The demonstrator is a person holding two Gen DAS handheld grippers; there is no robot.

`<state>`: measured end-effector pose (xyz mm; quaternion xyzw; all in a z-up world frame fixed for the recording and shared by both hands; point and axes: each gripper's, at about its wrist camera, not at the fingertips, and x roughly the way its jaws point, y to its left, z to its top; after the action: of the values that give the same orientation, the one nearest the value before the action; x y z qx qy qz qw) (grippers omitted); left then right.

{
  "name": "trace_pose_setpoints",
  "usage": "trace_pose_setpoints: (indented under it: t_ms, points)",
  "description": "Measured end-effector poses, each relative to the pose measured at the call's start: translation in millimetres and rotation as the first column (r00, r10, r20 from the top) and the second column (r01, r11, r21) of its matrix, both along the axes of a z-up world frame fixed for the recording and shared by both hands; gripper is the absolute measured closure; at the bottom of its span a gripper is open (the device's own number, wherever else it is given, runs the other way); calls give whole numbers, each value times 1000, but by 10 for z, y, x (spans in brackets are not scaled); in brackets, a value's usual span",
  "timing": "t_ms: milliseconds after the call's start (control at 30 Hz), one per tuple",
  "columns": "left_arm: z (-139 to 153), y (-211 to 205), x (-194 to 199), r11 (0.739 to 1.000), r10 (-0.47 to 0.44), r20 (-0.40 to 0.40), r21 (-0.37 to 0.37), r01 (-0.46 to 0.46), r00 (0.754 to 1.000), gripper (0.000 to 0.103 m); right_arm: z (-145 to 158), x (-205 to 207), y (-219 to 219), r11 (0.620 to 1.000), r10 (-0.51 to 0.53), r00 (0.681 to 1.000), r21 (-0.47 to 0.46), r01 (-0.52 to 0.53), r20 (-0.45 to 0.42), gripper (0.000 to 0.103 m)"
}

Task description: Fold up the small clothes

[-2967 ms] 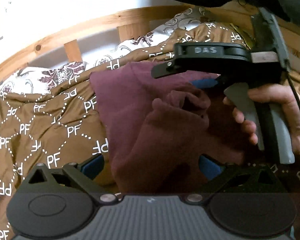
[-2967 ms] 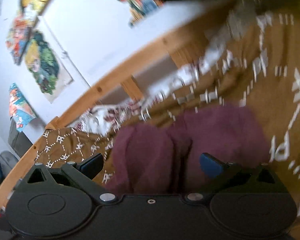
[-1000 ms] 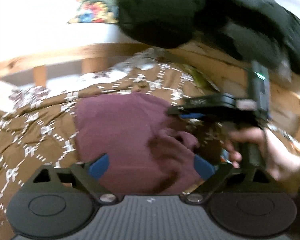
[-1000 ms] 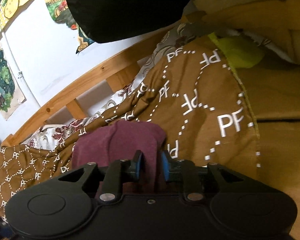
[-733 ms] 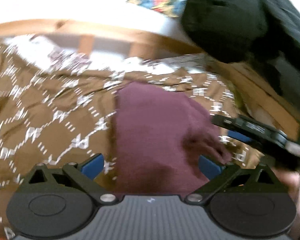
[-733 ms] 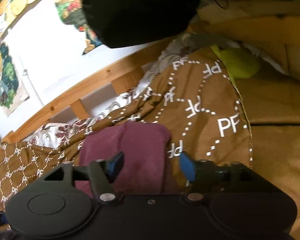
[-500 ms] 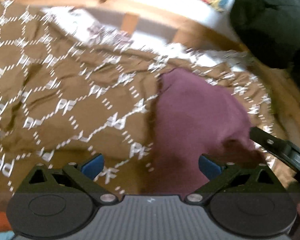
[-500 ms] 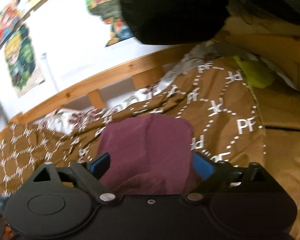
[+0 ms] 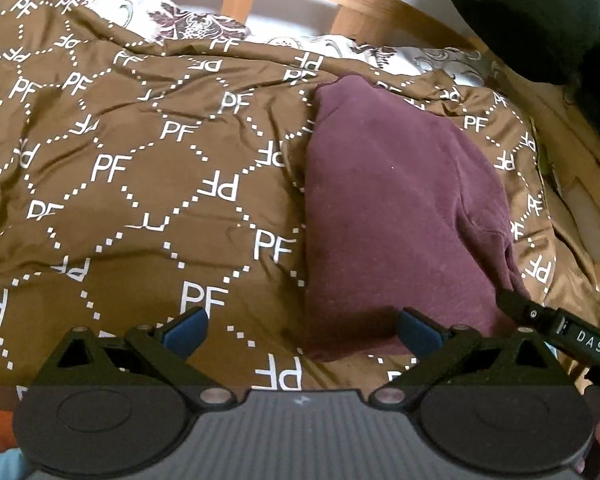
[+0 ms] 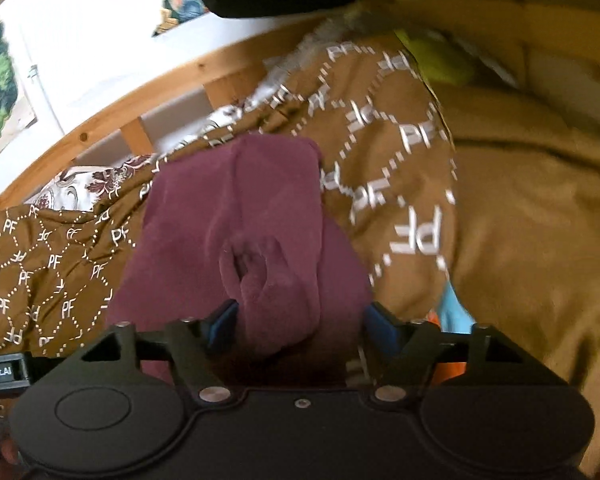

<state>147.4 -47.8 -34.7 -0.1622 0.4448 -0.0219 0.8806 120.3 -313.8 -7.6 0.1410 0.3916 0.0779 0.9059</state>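
Observation:
A maroon garment [image 9: 392,208] lies folded into a long strip on the brown PF-patterned bedspread [image 9: 140,184]. My left gripper [image 9: 300,330] is open and empty, just in front of the garment's near left corner. My right gripper [image 10: 300,322] is open, its jaws on either side of a bunched maroon fold [image 10: 260,272] at the garment's near end, not closed on it. The tip of the right gripper [image 9: 556,326] shows in the left wrist view, at the garment's near right edge.
A wooden bed rail [image 9: 380,8] runs along the far side, with a floral white sheet [image 9: 188,24] below it. A black padded mass [image 9: 540,12] hangs at upper right. A yellow-green item [image 10: 436,60] and a tan blanket [image 10: 540,200] lie to the right.
The right gripper let go of the maroon fold and opened wide, then closed in over the bunched end. The left gripper swung left and pulled back, staying open.

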Motion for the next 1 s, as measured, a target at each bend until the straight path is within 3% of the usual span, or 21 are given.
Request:
trace_pose_setpoints:
  t_ms: [200,367,500,633,800,1000]
  points:
    - [1,-54,-7,999,-9,10,46,9,1000,1,-66,-68,-3,1000,-7,1000,-28,7,-27,39]
    - [-21,-82,8,996,-8,-1,94,8,1000,1,-92,-53,-6,999,-6,1000,-45,5,-25,29]
    - [-36,-88,17,995,-6,-3,100,6,1000,1,-3,-99,-70,999,-13,998,33,11,57,14]
    - [-2,-118,5,995,-8,29,101,5,1000,1,103,-123,-72,999,-8,983,32,2,185,8]
    - [74,-159,11,997,-12,89,83,4,996,1,158,-15,-50,1000,-17,962,-15,22,272,1]
    - [-6,-166,102,997,1,47,74,-5,999,1,86,311,84,992,53,946,-128,-13,319,1]
